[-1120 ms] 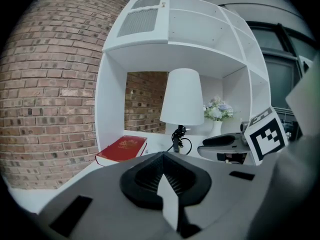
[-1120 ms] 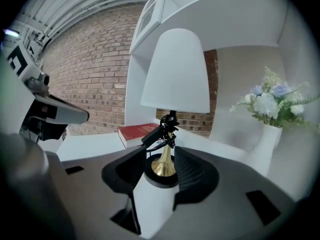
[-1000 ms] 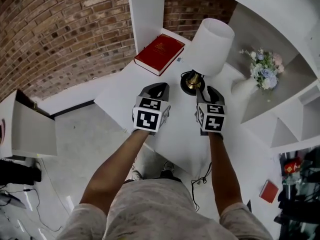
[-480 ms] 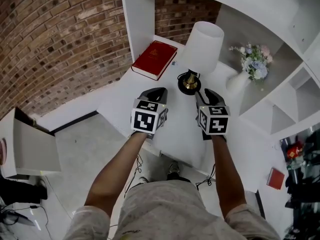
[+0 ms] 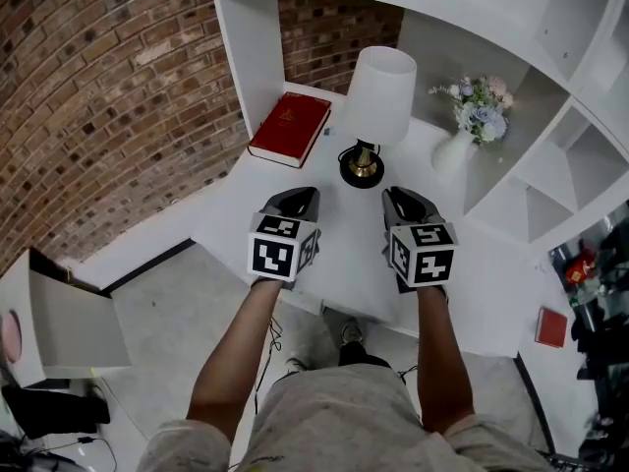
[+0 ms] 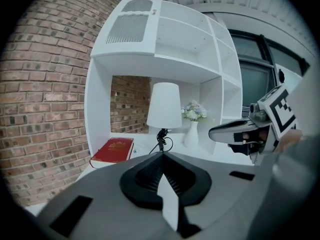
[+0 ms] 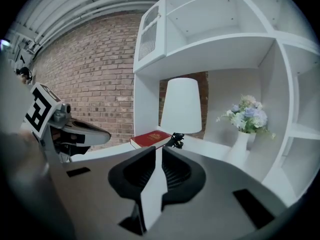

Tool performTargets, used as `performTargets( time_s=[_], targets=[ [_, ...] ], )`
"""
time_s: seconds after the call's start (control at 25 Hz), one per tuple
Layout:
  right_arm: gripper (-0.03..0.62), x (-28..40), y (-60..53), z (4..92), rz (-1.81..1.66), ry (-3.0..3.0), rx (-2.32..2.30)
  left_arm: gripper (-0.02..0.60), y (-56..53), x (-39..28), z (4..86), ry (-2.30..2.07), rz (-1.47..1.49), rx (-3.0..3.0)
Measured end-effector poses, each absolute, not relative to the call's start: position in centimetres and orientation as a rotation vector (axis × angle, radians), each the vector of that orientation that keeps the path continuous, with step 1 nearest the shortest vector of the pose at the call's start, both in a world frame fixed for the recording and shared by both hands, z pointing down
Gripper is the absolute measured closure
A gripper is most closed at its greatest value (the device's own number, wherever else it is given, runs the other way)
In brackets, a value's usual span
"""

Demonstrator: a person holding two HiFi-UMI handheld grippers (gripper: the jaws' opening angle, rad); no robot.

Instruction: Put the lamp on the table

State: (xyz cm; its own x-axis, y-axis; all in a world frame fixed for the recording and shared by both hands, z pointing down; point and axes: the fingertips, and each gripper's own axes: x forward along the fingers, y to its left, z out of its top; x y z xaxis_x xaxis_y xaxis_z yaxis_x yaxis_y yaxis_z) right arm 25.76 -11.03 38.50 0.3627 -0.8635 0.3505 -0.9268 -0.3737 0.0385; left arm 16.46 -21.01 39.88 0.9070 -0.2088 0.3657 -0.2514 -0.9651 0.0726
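Upright lamp at bench back edge, ahead, untouched; right tongs nearer, narrow, closing on nothing; left tongs pressed together, empty.

You face a red-brown brick wall that runs behind and to the left of a tall white shelving unit, whose open compartments stack up on your right side. A white table juts out from under the shelves toward you. Below it you see a pale grey floor, with a white cabinet standing off to your left. A dark-framed window sits beyond the shelves, and pipes run overhead.
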Motion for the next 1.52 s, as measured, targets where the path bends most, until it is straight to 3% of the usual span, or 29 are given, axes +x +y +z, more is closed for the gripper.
performTargets(
  time_s=[0.32, 1.52],
  targets=[
    [0.577, 23.5, -9.5, 37.1, 0.435, -1.655, 2.405, 0.588, -20.0, 14.6, 37.7, -0.274, 0.461, 2.943],
    [0.591, 18.6, -7.5, 36.6, 0.429, -1.624, 2.452, 0.588, -18.8, 10.0, 38.8, -0.192, 0.601, 3.021]
  ],
)
